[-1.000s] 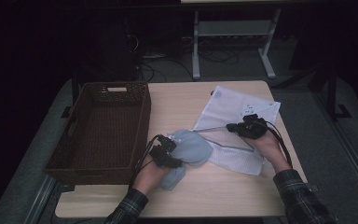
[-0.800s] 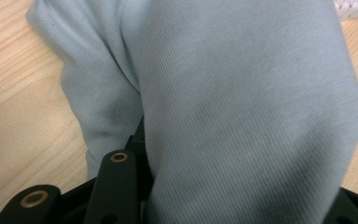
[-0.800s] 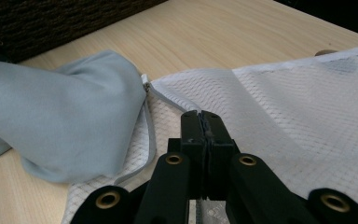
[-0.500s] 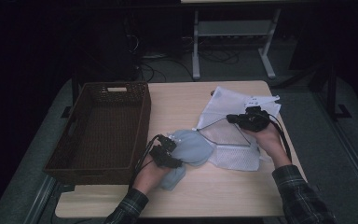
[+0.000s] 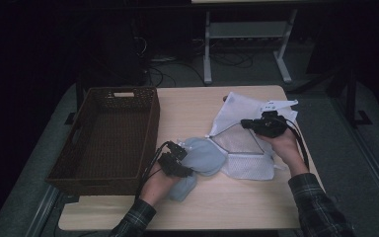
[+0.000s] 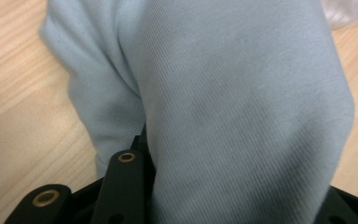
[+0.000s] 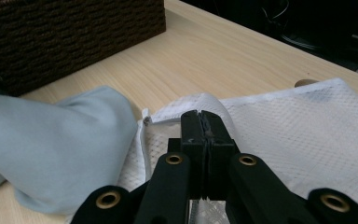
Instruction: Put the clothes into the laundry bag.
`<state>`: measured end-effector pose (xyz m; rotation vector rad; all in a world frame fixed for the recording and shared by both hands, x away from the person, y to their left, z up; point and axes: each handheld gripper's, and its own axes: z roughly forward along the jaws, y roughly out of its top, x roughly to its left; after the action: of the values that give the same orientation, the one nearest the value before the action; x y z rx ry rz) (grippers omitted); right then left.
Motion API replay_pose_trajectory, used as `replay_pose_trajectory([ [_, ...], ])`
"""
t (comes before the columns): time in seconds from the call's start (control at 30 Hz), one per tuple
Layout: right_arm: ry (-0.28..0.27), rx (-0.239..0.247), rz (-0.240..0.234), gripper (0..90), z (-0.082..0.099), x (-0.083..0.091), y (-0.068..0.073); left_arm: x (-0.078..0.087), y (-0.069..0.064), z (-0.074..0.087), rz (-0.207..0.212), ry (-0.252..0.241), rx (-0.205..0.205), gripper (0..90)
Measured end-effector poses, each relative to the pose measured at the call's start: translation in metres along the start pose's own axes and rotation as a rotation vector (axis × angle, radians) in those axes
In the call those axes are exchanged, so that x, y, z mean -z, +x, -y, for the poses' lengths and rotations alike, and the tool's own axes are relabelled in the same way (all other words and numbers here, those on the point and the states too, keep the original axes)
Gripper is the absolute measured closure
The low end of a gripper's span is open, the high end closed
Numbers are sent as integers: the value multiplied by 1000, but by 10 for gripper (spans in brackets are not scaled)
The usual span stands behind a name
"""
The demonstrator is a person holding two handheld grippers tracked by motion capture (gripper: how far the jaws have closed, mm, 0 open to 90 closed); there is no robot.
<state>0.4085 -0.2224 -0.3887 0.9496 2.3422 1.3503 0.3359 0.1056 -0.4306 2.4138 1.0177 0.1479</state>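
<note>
Left gripper [image 5: 177, 159] has its fingers around a bunched fold of the light blue cloth [image 5: 205, 157], and they've just been closing further on it. In the left gripper view the cloth [image 6: 242, 107] bulges up between the fingers and hides the tips.

Right gripper [image 5: 256, 124] has its fingers pinched tight on the top layer of the white mesh bag [image 5: 249, 165] at its opening edge, lifting it.

Cloth sits mid-bench with its far end at the bag's mouth; whether it is inside yet, can't tell.

Wicker basket [image 5: 109, 140] stands on the left, its wall just beside the left gripper. Bench [image 5: 187, 106] is bare wood behind the cloth. Bag lies near the right bench edge.
</note>
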Motion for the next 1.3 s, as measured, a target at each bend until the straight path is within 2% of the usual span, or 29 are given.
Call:
replay_pose_trajectory([
  [0.33,13,13,-11,888,4,0,-2,20,-17,-7,58,-21,-100,610],
  [0.7,13,16,-21,889,7,2,-1,35,-37,-25,107,-49,-195,610],
  [1.03,5,15,-33,889,7,8,0,29,-55,-41,146,-42,-271,610],
  [1.3,-4,28,-46,889,6,14,6,19,-64,-50,169,-33,-315,610],
])
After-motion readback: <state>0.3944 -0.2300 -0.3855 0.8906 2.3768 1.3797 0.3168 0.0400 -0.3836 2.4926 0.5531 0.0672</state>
